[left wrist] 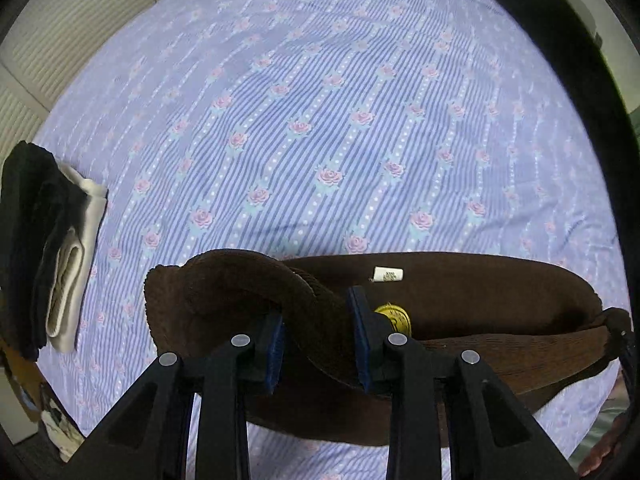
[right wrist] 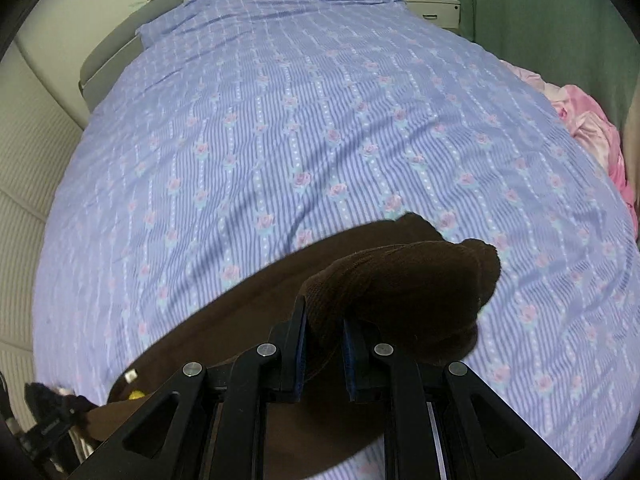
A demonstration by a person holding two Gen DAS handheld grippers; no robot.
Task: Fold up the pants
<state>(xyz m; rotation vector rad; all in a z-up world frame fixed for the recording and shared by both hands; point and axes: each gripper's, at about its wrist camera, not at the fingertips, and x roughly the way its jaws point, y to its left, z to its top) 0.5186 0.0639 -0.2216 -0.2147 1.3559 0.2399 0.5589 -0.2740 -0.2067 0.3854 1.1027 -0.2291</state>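
Observation:
Dark brown pants (left wrist: 460, 308) hang stretched between my two grippers above a bed. My left gripper (left wrist: 318, 336) is shut on a bunched corner of the pants, whose end flops over to the left. A white label (left wrist: 388, 274) and a gold tag (left wrist: 394, 318) show on the cloth beside it. In the right wrist view my right gripper (right wrist: 324, 344) is shut on the other bunched end of the pants (right wrist: 400, 280), which flops to the right. The span of cloth runs down-left from it.
The bed (right wrist: 320, 120) has a lilac striped cover with roses. A stack of folded black and white clothes (left wrist: 52, 248) lies at its left edge. A pink garment (right wrist: 592, 132) lies at the right edge. A white nightstand (right wrist: 436, 4) stands beyond.

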